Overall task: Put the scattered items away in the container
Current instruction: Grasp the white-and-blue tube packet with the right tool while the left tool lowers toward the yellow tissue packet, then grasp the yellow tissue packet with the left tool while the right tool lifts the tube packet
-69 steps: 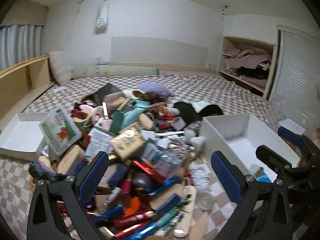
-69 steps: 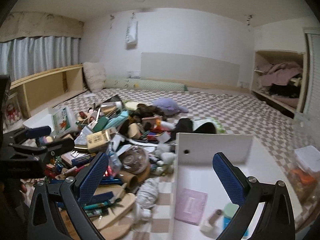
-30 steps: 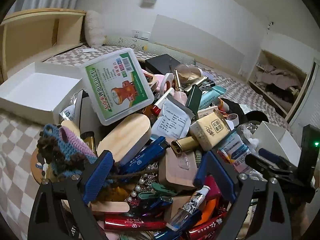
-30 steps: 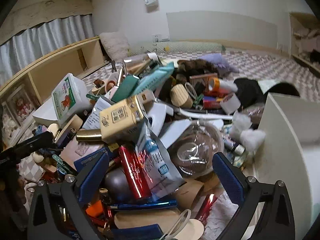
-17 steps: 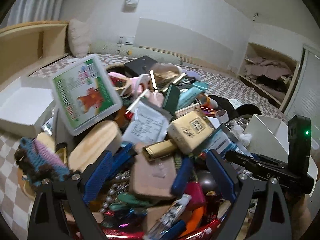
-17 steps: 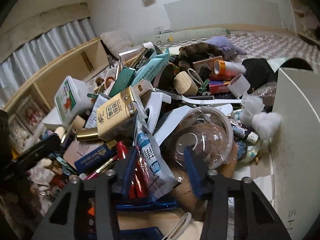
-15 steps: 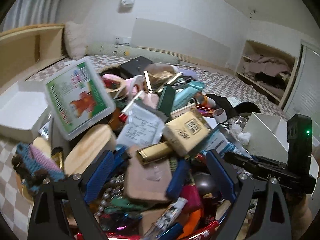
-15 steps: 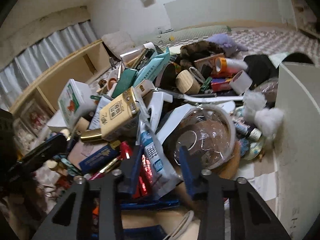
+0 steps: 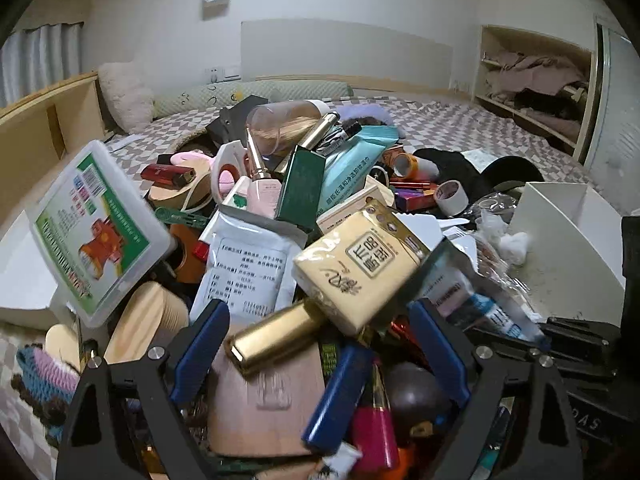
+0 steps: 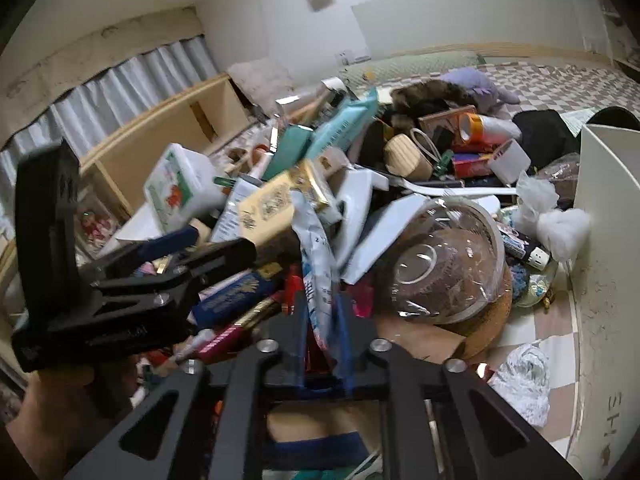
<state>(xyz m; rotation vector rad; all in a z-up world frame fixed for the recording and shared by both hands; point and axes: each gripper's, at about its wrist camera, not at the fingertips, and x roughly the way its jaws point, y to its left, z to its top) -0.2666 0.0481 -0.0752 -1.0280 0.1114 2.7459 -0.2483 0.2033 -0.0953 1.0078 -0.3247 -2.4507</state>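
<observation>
The right gripper (image 10: 324,320) is clenched on a white and blue foil sachet (image 10: 316,248), its two blue pads pressed against the packet's lower end while the rest of the packet stands up out of the pile of scattered items (image 10: 360,184); the sachet rises just left of a clear plastic dome lid (image 10: 444,264) that lies on a round cork mat (image 10: 486,330); the white container (image 10: 604,264) stands at the right edge of this view, its wall beside the dome and touching a ball of white cotton (image 10: 560,226); a crumpled white wrapper (image 10: 522,380) lies on the checked bedcover near the container's base

The left gripper (image 9: 320,352) is released, its blue pads spread wide over the near side of the pile (image 9: 280,220); between them lie a gold lipstick tube (image 9: 276,336), a tan wooden block (image 9: 264,404) and a blue pen-like stick (image 9: 338,392); a cream tissue pack (image 9: 360,268) sits just above the gold tube, touching it; a clear plastic box with a green label (image 9: 92,232) tilts at the left of the heap, and a knitted blue and pink piece (image 9: 44,380) lies at the lower left; the container (image 9: 560,240) shows at the right here too, beyond the heap; the black frame of the right-hand tool crosses the lower right of the left wrist view
</observation>
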